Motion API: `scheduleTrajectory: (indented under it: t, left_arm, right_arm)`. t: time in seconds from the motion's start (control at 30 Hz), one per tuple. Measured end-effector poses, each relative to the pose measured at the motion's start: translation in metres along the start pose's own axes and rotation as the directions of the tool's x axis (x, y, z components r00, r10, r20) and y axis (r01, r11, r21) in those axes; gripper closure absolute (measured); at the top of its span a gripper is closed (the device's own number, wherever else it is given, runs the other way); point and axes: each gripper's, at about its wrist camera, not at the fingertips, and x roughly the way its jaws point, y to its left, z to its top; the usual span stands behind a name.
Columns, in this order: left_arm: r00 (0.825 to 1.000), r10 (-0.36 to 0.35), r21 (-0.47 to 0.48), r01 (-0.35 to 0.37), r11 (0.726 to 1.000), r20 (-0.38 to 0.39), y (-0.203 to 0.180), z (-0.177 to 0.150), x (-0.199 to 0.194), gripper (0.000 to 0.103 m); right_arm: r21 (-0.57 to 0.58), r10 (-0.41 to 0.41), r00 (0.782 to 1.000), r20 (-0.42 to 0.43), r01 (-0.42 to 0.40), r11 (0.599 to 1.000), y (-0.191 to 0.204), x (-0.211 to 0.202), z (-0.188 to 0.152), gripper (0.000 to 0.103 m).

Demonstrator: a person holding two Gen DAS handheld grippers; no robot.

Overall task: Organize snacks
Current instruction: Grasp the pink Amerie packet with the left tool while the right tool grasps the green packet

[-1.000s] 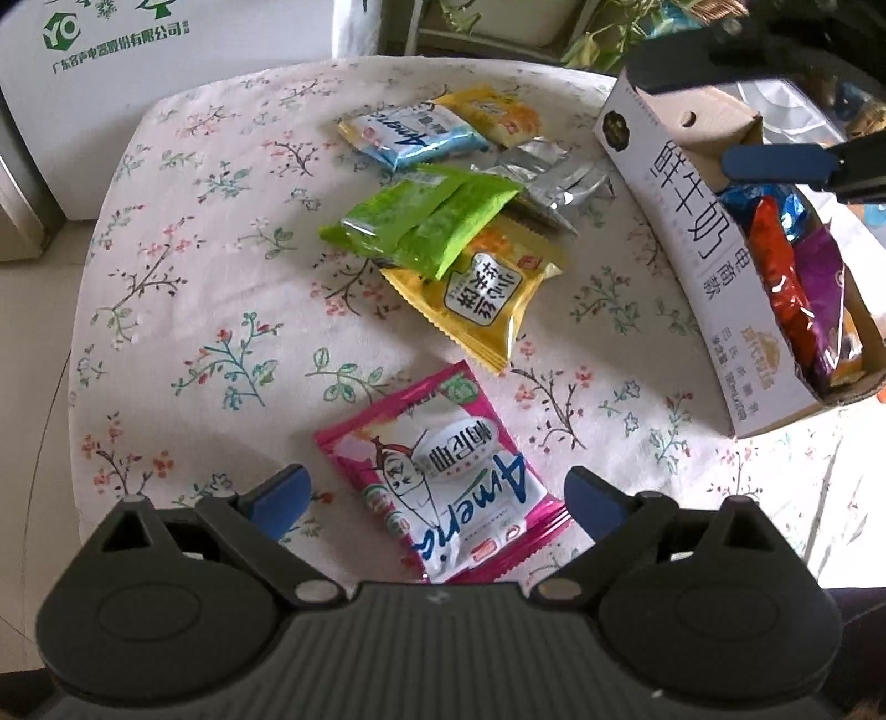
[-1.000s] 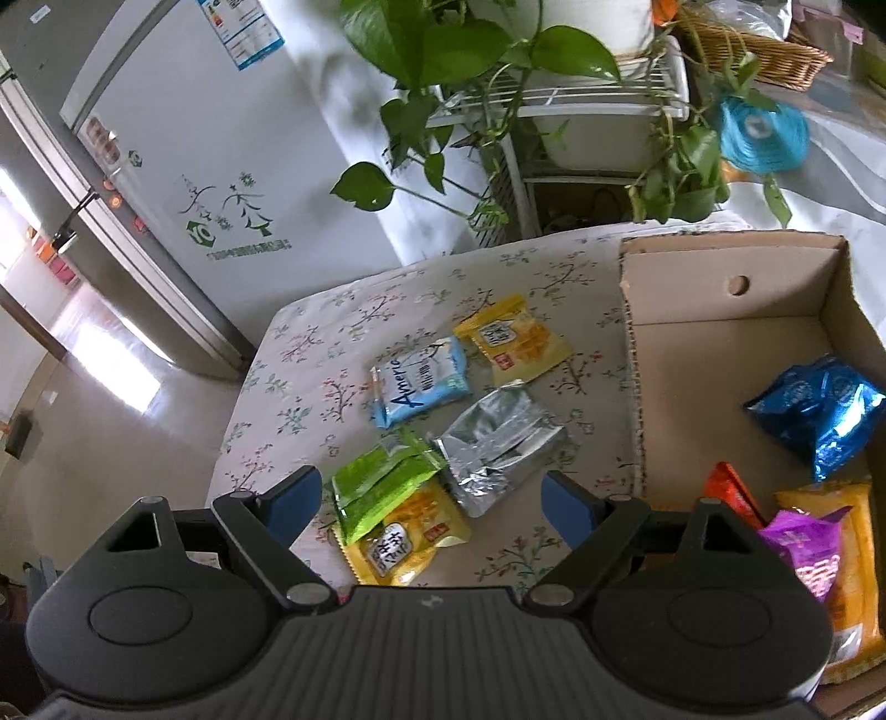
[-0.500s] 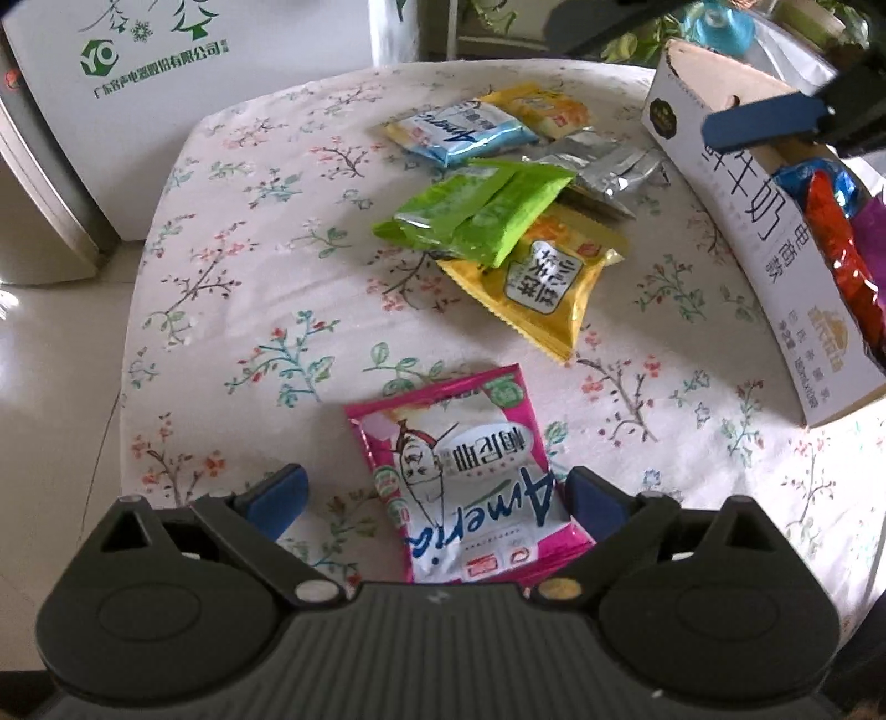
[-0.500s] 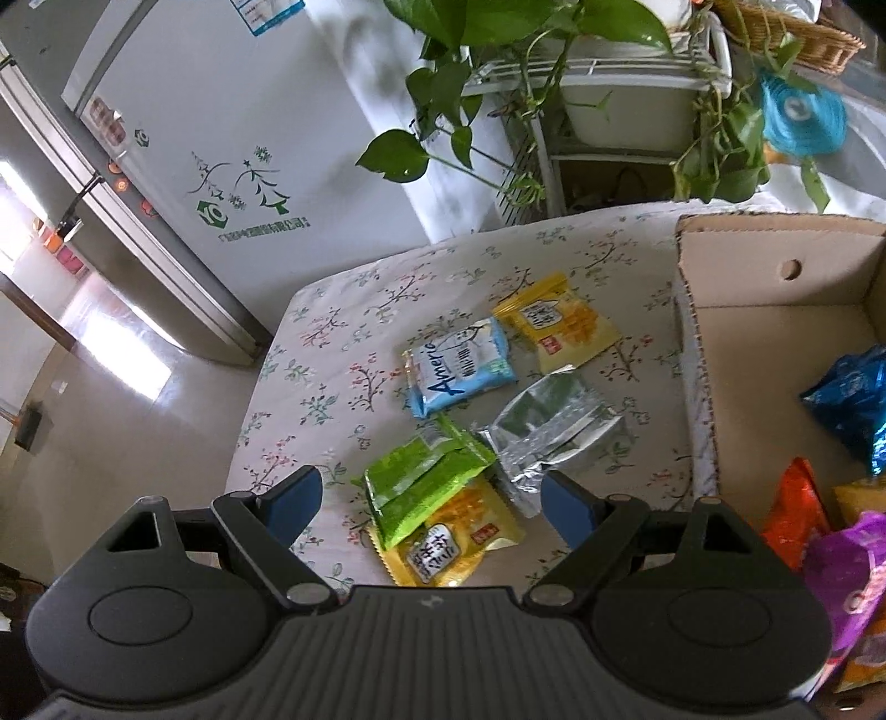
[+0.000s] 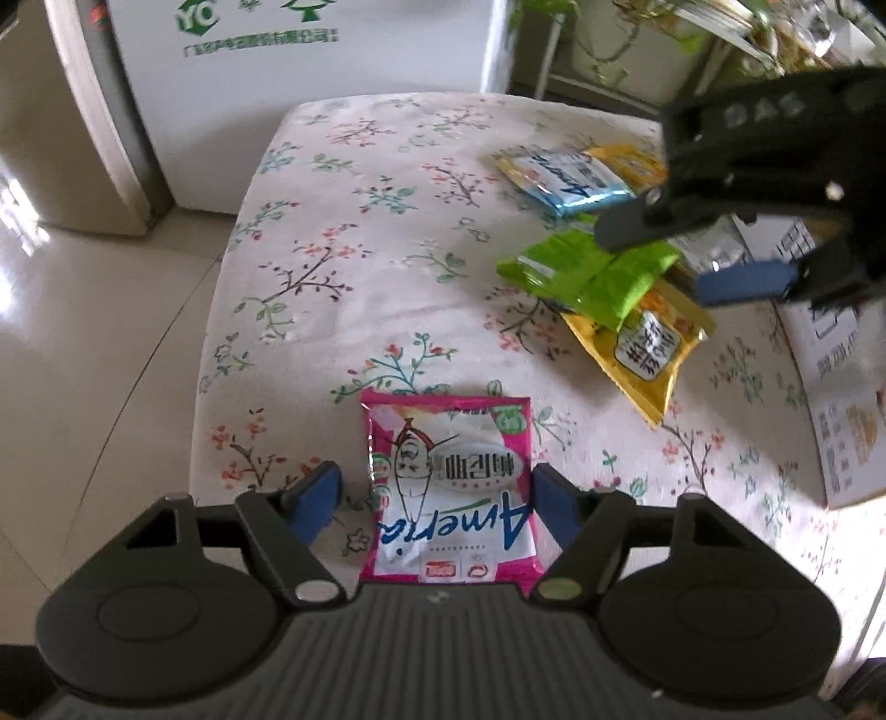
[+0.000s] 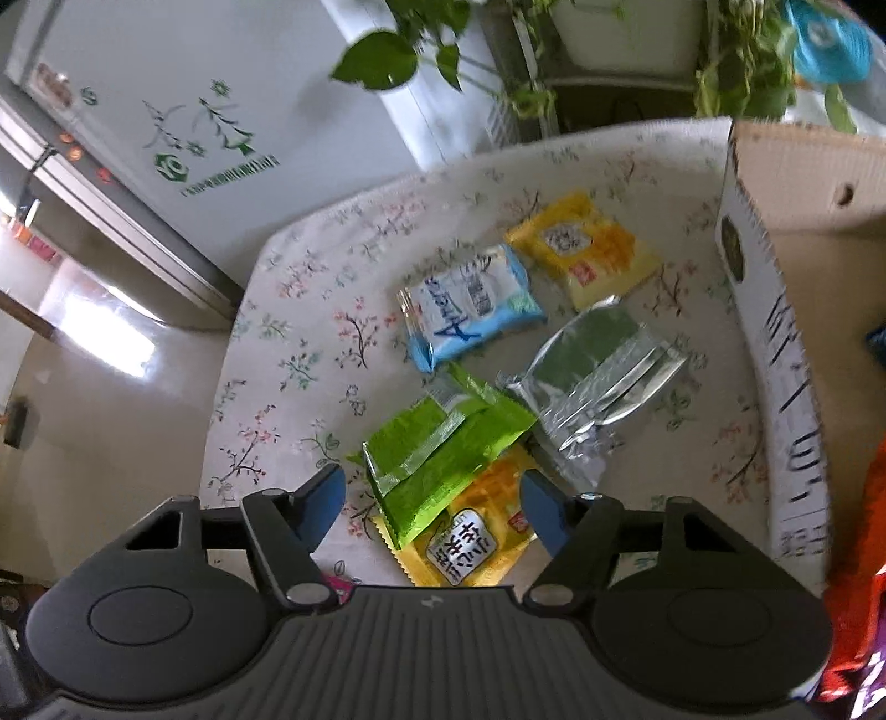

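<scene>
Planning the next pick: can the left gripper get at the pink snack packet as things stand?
Probably yes. The left gripper is open with the pink snack packet lying flat between its fingers, nothing on top of it; the right gripper is off over the green packet.

You are in home: fridge (image 6: 166, 138) at 10 o'clock, houseplant (image 6: 421, 39) at 12, floral tablecloth (image 5: 343, 288).

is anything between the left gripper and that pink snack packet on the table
Nothing visible. The left gripper is open, and the pink snack packet lies flat between its fingers with bare tablecloth around it.
</scene>
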Motion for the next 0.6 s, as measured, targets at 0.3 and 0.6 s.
scheduleTrajectory:
  t: [0.3, 0.6]
  left_arm:
    - [0.999, 0.037, -0.025, -0.036, 0.999, 0.008, 0.002, -0.002, 0.002, 0.016]
    - [0.998, 0.069, 0.001, -0.069, 0.998, -0.003, 0.001, -0.008, 0.005, 0.002]
  right_arm:
    - [0.019, -0.070, 0.997, 0.042, 0.070, 0.997, 0.014, 0.030, 0.002, 0.027]
    - [-0.100, -0.132, 0.987, 0.088, 0.141, 0.985, 0.034, 0.045, 0.004, 0.027]
